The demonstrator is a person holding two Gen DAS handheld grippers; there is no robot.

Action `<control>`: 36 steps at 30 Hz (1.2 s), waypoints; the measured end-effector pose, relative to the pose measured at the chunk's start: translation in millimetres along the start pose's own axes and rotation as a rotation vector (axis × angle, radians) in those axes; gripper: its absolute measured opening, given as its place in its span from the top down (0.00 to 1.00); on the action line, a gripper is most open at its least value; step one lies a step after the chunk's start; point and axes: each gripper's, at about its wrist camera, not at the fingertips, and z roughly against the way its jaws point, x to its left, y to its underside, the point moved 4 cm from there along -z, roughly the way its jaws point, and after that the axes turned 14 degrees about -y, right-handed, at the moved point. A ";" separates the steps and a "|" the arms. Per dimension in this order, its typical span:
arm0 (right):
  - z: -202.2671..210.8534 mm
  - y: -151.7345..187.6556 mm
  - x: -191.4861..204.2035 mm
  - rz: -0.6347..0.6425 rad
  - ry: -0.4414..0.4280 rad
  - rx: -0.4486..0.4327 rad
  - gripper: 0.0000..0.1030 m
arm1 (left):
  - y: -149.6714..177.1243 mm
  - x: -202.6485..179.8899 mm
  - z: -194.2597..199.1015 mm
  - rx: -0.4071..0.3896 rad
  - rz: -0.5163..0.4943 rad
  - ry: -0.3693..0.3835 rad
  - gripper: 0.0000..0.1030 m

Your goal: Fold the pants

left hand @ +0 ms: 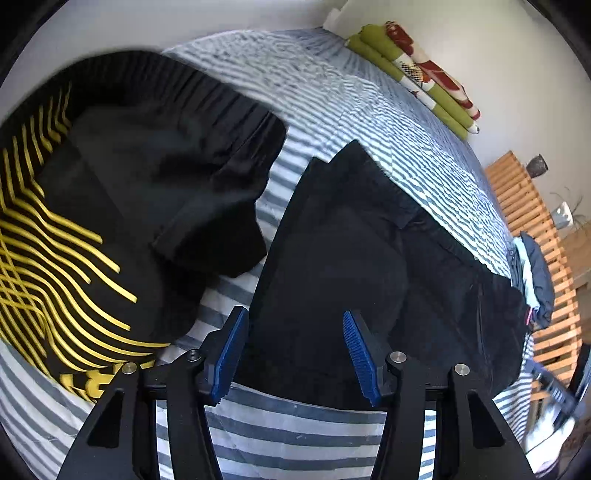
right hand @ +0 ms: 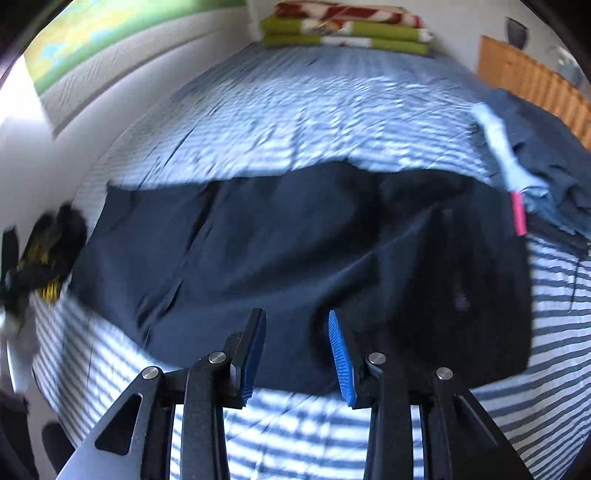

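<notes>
The left tool (left hand: 291, 347) hangs with its blue-padded jaws released, nothing between them, tilted down over the near edge of a pair of dark pants (left hand: 369, 258) that lies spread on a bed (left hand: 295, 435) covered in blue-and-white stripes. The right tool (right hand: 297, 350) is likewise released and empty, its jaws set a little narrower, hovering over the near edge of the same pants (right hand: 295, 251); this view is blurred, so fine creases are hard to read. The pants lie flat as a broad dark slab in the middle of the bed, apparently already folded at least once, with the near edge just in front of both tools. To the left sits a separate black garment with yellow stripes (left hand: 74, 240), close beside the pants but apart from them. At the right edge of the bed is a crumpled pile of dark blue clothes (right hand: 546, 155), and at the far end a stack of folded green and red blankets (right hand: 347, 29). A slatted wooden frame (left hand: 535, 229) stands to the right of the bed. To make the next fold well, each tool should probably pinch all layers at one near corner, both should lift together, and the cloth should be laid over so its edges meet squarely, keeping clear of the striped garment.
</notes>
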 end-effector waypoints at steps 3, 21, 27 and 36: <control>-10.1 12.5 14.4 0.026 -0.017 0.029 0.69 | 4.7 1.5 -4.0 0.003 0.000 -0.010 0.57; -40.5 10.6 34.1 0.054 -0.034 0.085 0.69 | 16.8 2.7 2.5 -0.021 -0.019 -0.034 0.56; -43.2 9.6 39.7 0.059 -0.030 0.085 0.69 | 15.3 4.3 8.5 -0.048 -0.015 -0.071 0.95; -21.9 3.3 3.1 -0.014 -0.003 0.042 0.69 | 18.5 34.7 32.5 -0.033 0.018 -0.130 0.75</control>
